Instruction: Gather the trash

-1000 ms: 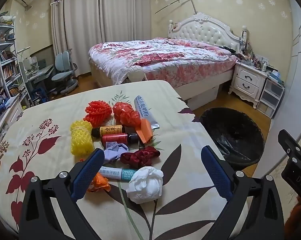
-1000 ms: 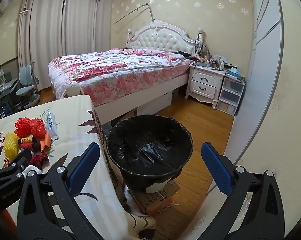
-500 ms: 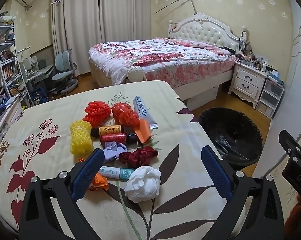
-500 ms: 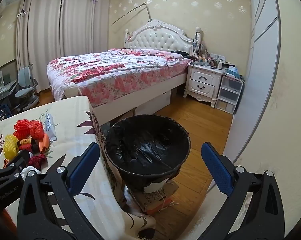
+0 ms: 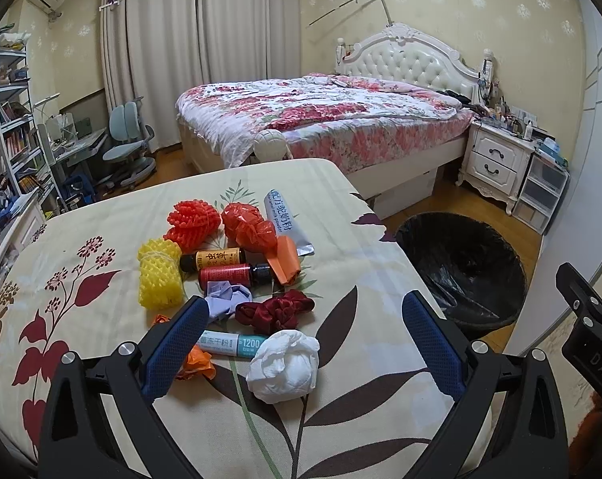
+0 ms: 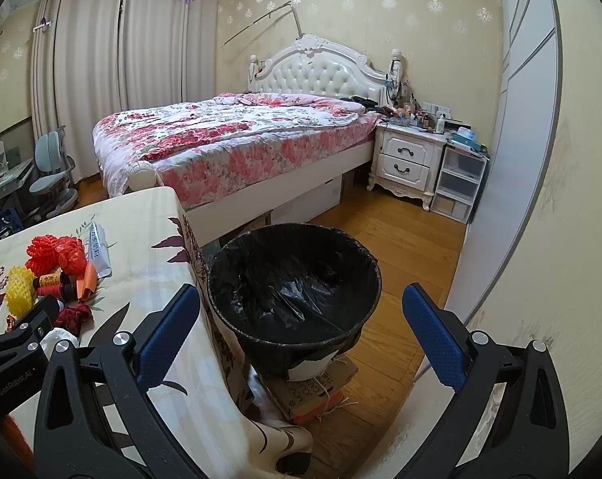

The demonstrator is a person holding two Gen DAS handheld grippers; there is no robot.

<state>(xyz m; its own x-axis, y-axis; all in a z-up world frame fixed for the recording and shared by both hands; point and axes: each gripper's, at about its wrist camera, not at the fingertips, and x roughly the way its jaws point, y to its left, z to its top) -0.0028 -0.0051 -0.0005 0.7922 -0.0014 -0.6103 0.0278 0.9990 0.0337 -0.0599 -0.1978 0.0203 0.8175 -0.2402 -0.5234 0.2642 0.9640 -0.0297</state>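
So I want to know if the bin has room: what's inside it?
The bin holds only a crumpled black liner; no trash shows on it. The near rim hides the very bottom. It sits on a cardboard box.

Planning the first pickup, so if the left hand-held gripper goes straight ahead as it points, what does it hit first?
Most likely the crumpled white tissue, lying between the open fingers of the left hand-held gripper; the dark red scrunchie sits just beyond. Depth is uncertain.

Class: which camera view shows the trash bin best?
The right wrist view: the bin sits centred, its whole rim and black liner visible. The left wrist view shows it off to the right, its near edge cut by the table.
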